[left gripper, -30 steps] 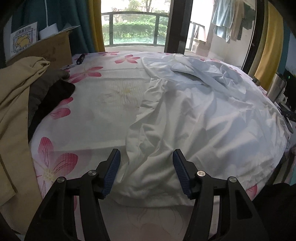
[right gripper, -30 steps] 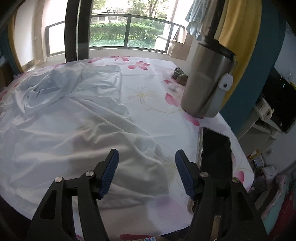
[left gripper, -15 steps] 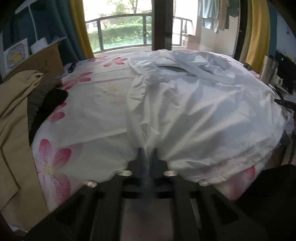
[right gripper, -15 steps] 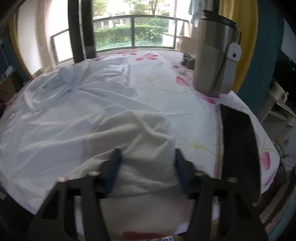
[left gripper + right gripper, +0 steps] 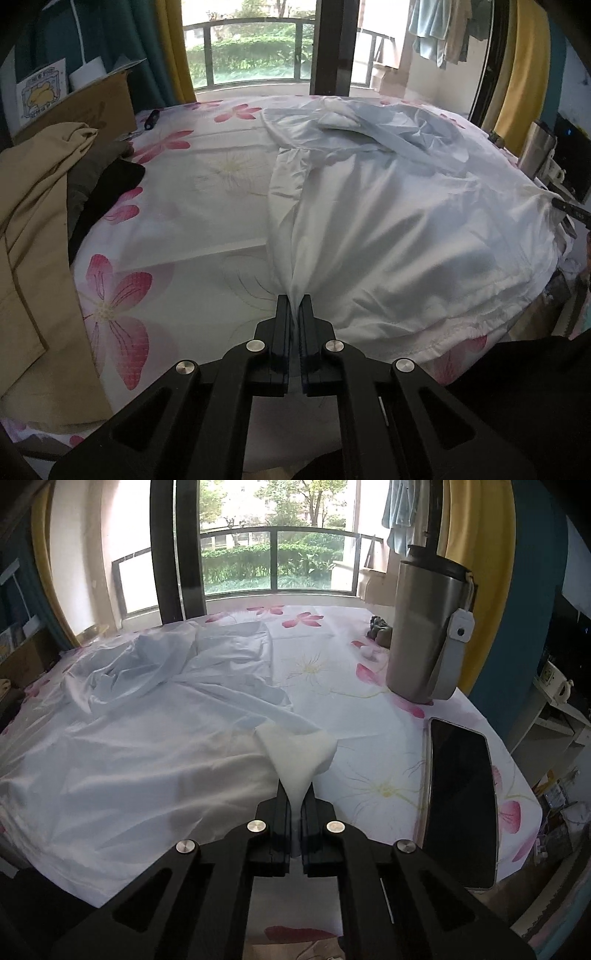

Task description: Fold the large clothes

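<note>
A large white shirt [image 5: 399, 229] lies spread over a table covered by a pink-flowered cloth [image 5: 184, 206]. My left gripper [image 5: 294, 301] is shut on the near left hem of the shirt, and the fabric bunches up into its jaws. In the right wrist view the same shirt [image 5: 147, 746] stretches to the left, its crumpled collar end toward the window. My right gripper [image 5: 294, 794] is shut on the near right corner of the shirt, which rises in a small peak above the jaws.
A steel tumbler [image 5: 424, 627] stands at the right, with a dark phone [image 5: 461, 797] lying near the table's edge. A tan garment [image 5: 33, 236] and dark clothes [image 5: 107, 184] pile up at the left, by a cardboard box [image 5: 77, 107].
Both grippers stood open over the shirt's near hem; both have since shut on the fabric and pulled it up into peaks. The left wrist view has shifted a little.
</note>
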Motion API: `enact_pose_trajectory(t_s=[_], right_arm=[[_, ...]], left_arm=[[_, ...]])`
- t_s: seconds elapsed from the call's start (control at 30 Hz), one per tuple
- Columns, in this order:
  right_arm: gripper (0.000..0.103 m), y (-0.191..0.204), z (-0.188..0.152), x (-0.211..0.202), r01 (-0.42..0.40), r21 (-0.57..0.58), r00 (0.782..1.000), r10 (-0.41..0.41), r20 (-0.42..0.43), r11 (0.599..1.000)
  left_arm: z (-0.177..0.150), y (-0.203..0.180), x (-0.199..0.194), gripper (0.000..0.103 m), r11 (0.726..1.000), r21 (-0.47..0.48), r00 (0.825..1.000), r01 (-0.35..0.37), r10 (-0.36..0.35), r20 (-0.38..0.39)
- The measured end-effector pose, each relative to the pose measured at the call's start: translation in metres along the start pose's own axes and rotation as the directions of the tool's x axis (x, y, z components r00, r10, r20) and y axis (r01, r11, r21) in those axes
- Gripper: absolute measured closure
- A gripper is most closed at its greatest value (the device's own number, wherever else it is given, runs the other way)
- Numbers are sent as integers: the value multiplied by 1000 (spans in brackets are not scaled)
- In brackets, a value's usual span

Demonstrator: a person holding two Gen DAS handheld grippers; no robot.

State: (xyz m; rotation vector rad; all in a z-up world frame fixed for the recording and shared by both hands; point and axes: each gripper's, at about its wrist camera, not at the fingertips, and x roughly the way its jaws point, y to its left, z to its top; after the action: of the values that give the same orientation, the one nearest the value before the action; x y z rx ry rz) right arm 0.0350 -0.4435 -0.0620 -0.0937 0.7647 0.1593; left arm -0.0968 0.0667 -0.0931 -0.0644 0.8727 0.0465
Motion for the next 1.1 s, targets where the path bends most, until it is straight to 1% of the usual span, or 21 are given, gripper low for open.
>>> enact_pose_trajectory(t_s=[0.07, 0.1, 0.13, 0.17, 0.2, 0.27, 0.3, 0.33, 0.37, 0.4, 0.43, 0.47, 0.5, 0.53, 0.57, 0.6, 0.63, 0.67, 0.8, 0.97, 1.1], right_arm=[[99, -1, -1, 5, 2, -5, 1000, -3, -9, 1000], [99, -2, -3, 7, 2, -10, 1000, -2, -14, 1000], [99, -2, -5, 9, 2, -16, 1000, -3, -16, 1000], [99, -4, -6, 10, 4, -19, 1000, -4, -18, 1000], [99, -6, -8, 11, 6, -8, 1000, -6, -23, 1000], [97, -11, -9, 13, -6, 6, 999, 6, -32, 1000], [96, -11, -10, 16, -7, -3, 998, 6, -56, 1000], [87, -12, -11, 19, 2, -13, 997, -3, -73, 1000], [68, -12, -13, 22, 26, -25, 997, -28, -76, 999], [55, -13, -14, 21, 41, -23, 998, -42, -56, 999], [31, -17, -17, 23, 39, -5, 998, -39, -58, 999], [30, -19, -19, 24, 14, 20, 999, -12, -52, 1000], [30, -20, -20, 23, 4, 31, 1000, -3, -31, 1000], [30, -19, -21, 23, -13, 35, 1000, 13, -18, 999], [42, -16, -22, 22, -16, 28, 1000, 17, -11, 999], [57, -12, -22, 21, -14, 14, 1000, 14, -5, 1000], [89, -9, -20, 20, -36, 7, 999, 36, -7, 999], [100, -7, -19, 19, -73, 16, 997, 73, -18, 997], [100, -1, -16, 18, -99, -14, 995, 98, -22, 995], [100, -9, 3, 1, -84, 7, 995, 84, 47, 996], [100, -12, 31, -13, -68, 4, 991, 67, 112, 998]], left_arm=[[-1, 1, 1, 97, 1000, -24, 1000, 0, 0, -3], [-1, 3, 3, 93, 999, -38, 1000, 1, -2, -11], [-3, 4, 6, 76, 998, -55, 1000, 2, -4, -24], [-4, 5, 9, 58, 997, -71, 999, -17, 15, -30], [-5, 4, 8, 55, 997, -73, 1000, -21, 19, -23], [-5, -4, 9, 54, 998, -51, 998, -45, 44, -34], [-6, -7, 9, 54, 998, -41, 998, -52, 51, -35], [-7, -11, 9, 54, 998, -27, 998, -63, 62, -33], [-8, -13, 8, 55, 998, -21, 997, -66, 65, -30], [-9, -15, 8, 55, 998, -17, 998, -65, 65, -29], [-9, -16, 8, 60, 998, -14, 998, -64, 63, -28], [-10, -16, 6, 83, 998, -16, 998, -60, 59, -28], [-9, -15, 5, 96, 998, -18, 998, -56, 56, -30], [-9, -15, 5, 97, 999, -24, 998, -48, 47, -38], [-9, -16, 4, 97, 998, -22, 998, -52, 51, -42], [-8, -18, 2, 97, 998, -17, 998, -57, 56, -38], [-6, -19, -1, 97, 999, -21, 998, -49, 49, -31], [-4, -20, -5, 98, 999, -29, 999, -40, 40, -18], [11, -23, -20, 98, 998, -36, 998, -48, 50, 38], [40, -18, -38, 98, 997, -51, 993, -55, 61, 106], [63, -17, -42, 98, 997, -39, 987, -61, 66, 144]])
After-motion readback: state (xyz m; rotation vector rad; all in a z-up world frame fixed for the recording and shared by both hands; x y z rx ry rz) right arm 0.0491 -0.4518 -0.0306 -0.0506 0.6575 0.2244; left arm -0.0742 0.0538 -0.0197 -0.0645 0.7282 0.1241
